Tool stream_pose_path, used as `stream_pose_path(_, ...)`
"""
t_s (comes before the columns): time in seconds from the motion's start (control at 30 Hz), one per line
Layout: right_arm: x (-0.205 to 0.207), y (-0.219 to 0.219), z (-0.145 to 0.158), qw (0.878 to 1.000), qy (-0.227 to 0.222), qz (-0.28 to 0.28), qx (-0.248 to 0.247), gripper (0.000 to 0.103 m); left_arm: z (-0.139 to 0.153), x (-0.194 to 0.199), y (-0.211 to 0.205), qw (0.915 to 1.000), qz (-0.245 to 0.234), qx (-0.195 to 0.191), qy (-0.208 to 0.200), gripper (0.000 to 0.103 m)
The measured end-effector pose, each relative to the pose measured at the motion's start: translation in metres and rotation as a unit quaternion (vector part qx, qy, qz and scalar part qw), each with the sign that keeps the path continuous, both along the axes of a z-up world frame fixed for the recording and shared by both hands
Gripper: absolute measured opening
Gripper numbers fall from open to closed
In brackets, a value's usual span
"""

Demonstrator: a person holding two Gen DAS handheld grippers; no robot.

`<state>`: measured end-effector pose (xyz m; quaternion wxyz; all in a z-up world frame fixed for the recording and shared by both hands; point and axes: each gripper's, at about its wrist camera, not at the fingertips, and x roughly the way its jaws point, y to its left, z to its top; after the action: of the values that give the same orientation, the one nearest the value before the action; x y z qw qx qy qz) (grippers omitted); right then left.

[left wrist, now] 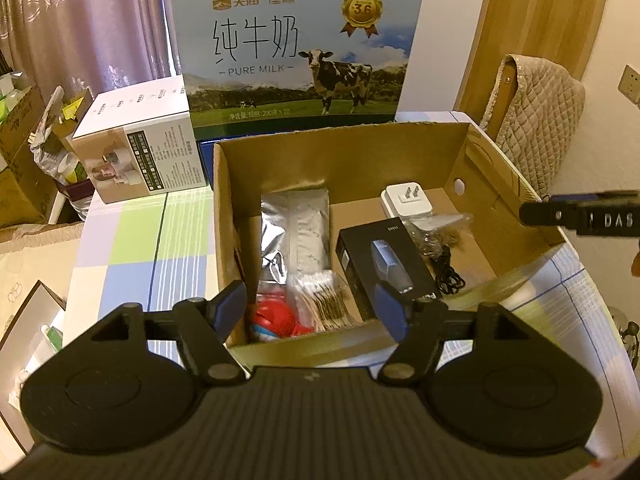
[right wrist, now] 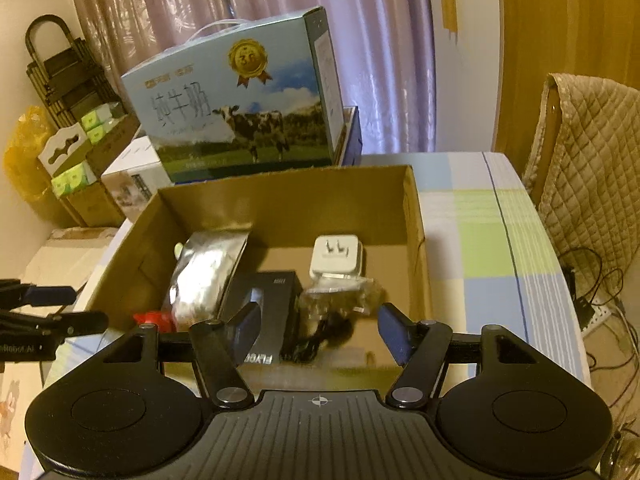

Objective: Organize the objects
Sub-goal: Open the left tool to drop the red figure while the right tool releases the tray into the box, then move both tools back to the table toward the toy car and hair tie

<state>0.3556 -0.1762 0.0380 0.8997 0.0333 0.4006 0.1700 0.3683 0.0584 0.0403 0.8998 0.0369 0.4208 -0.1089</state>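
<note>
An open cardboard box [left wrist: 340,152] [right wrist: 280,196] stands on the checked table. Inside lie a silver foil pouch [left wrist: 296,228] [right wrist: 208,268], a black product box [left wrist: 376,264] [right wrist: 268,296], a white plug adapter [left wrist: 406,200] [right wrist: 336,258], a black cable in a clear bag [left wrist: 444,256] [right wrist: 336,312], a pack of cotton swabs [left wrist: 324,300] and a red toy [left wrist: 276,320] [right wrist: 154,318]. My left gripper [left wrist: 310,312] hovers open over the box's near left, nothing between its fingers. My right gripper [right wrist: 318,332] hangs open above the bagged cable, empty.
A blue milk carton [left wrist: 296,52] [right wrist: 240,108] stands behind the box, a white appliance box [left wrist: 144,140] to its left. A quilted chair back [left wrist: 536,120] [right wrist: 592,176] is at the right. Cardboard boxes and a plastic bag crowd the left floor.
</note>
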Motion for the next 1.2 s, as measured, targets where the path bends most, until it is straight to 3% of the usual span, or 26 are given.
stream_pose_path(0.2,-0.034,-0.006,-0.004,1.000,0.016,-0.004,0.008,0.062,0.002,-0.021,-0.004,0.9999,0.007,-0.008,0.003,0.068)
stream_pose_path(0.63,-0.120,-0.027,0.005,1.000,0.017,-0.007,0.012,0.062,0.014,-0.094,-0.017,0.9998,0.019,-0.010,-0.004,0.088)
stream_pose_path(0.83,-0.165,-0.043,0.007,0.998,0.027,-0.034,0.053,0.062,0.021,-0.132,-0.024,0.9992,0.032,-0.022,-0.008,0.096)
stream_pose_path(1.2,-0.234,-0.058,0.011,0.999,0.004,-0.042,0.022,0.062,0.025,-0.203,-0.040,0.9976,0.057,-0.037,-0.015,0.102)
